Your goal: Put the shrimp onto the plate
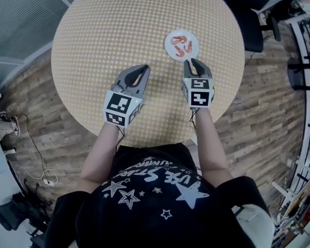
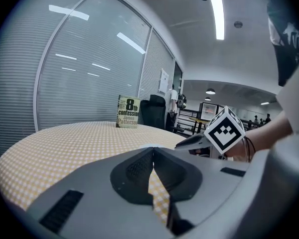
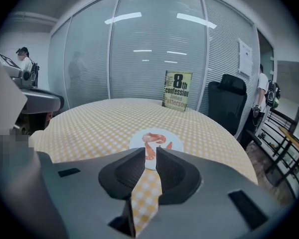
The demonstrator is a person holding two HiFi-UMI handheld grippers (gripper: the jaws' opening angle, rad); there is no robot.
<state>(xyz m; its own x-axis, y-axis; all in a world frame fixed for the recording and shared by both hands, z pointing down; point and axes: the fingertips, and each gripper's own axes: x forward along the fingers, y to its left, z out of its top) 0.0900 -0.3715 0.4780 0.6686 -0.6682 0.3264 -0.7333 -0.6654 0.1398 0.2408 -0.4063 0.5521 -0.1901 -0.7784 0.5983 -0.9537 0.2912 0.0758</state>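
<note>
Right fingers (image 3: 125, 172) before plate's (image 3: 135, 141) near rim

An office: blind-covered glass partitions (image 3: 154, 49), black swivel chair (image 3: 226, 103).

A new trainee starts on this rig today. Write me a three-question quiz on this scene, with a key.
1. True or false: the shrimp lie on the bare tablecloth.
2. Which has its tips nearer the plate, the left gripper or the right gripper?
3. What stands at the far edge of the table? A. a mug B. a book C. a lamp

Key: 1 false, they lie on the plate; 2 the right gripper; 3 B.
</note>
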